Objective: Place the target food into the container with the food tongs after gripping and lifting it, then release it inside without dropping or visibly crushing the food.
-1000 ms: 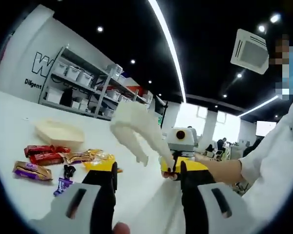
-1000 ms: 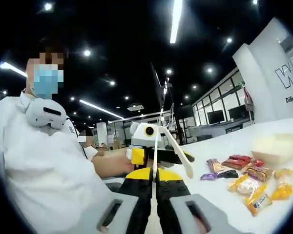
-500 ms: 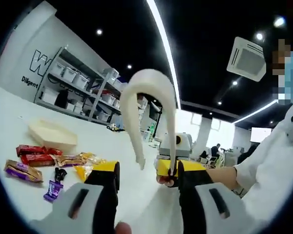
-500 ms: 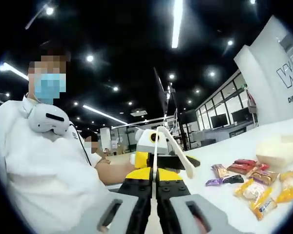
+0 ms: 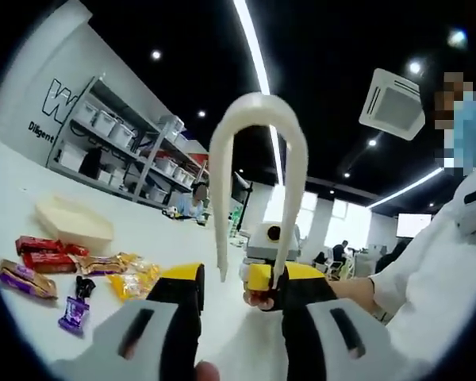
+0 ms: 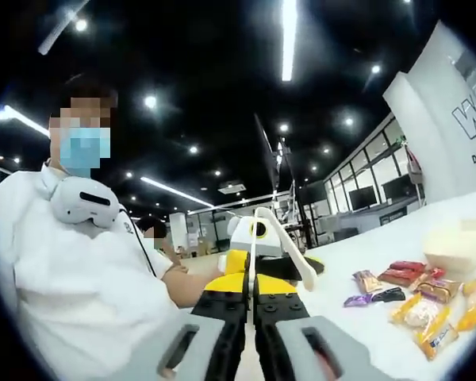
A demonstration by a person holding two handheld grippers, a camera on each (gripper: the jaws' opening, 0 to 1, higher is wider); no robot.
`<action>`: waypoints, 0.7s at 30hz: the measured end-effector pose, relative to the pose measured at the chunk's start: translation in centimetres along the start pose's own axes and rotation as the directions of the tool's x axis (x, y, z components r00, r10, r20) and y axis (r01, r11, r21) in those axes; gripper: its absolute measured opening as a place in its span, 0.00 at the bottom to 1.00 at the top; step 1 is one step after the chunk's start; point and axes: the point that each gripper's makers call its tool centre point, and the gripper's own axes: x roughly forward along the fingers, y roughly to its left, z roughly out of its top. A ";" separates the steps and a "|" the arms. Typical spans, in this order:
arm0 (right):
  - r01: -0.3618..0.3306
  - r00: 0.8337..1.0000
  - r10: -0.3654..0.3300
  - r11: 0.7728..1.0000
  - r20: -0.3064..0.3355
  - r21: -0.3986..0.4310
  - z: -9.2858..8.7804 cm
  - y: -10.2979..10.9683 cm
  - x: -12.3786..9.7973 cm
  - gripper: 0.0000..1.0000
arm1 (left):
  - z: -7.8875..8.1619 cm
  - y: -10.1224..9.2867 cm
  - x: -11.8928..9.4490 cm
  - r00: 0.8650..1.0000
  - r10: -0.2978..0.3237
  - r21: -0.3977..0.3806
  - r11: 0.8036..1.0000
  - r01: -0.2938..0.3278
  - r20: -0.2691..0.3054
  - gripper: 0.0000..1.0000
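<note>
The white food tongs (image 5: 258, 119) stand as a tall arch in the left gripper view, both tips pointing down. My right gripper (image 6: 250, 292) is shut on one leg of the tongs (image 6: 285, 242), which rise from its jaws. In the left gripper view the right gripper (image 5: 274, 278) sits just beyond my own jaws, a hand behind it. My left gripper (image 5: 236, 284) is open with nothing in its grip. Several wrapped snacks (image 5: 79, 266) lie on the white table to the left. A cream container (image 5: 73, 224) sits behind them. The snacks (image 6: 416, 298) and the container (image 6: 460, 246) lie at the right in the right gripper view.
The white table (image 5: 182, 238) runs away toward shelving with bins (image 5: 119, 135) at the wall. A person in a white top (image 6: 79, 278) stands close on the left of the right gripper view. The left gripper (image 6: 301, 266) points toward the snacks.
The tongs have turned in the right gripper's hold, from leaning left to standing upright as an arch. Both cameras have shifted a little; the snacks lie as before.
</note>
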 end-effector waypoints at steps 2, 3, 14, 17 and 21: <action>-0.001 1.000 0.001 1.000 0.001 0.009 0.0 0.0 0.0 0.00 | 0.0 -0.2 0.0 1.000 -0.009 0.000 1.000 0.009 0.003 0.32; -0.002 1.000 0.002 1.000 0.001 0.007 0.0 0.0 0.0 0.00 | 0.0 -0.4 0.0 1.000 -0.015 0.006 1.000 0.015 0.004 0.31; -0.012 1.000 0.012 0.999 0.000 0.030 0.1 0.2 0.1 0.00 | 0.2 -0.7 0.1 0.999 -0.034 0.023 0.999 0.034 0.000 0.28; -0.015 1.000 0.015 0.999 -0.001 0.032 0.2 0.2 0.1 0.00 | 0.2 -0.8 0.1 0.999 -0.040 0.019 0.999 0.040 0.000 0.28; -0.017 1.000 0.017 0.999 0.002 0.038 0.4 0.2 0.1 0.00 | 0.4 -0.9 0.1 0.999 -0.047 0.015 0.999 0.046 0.003 0.27</action>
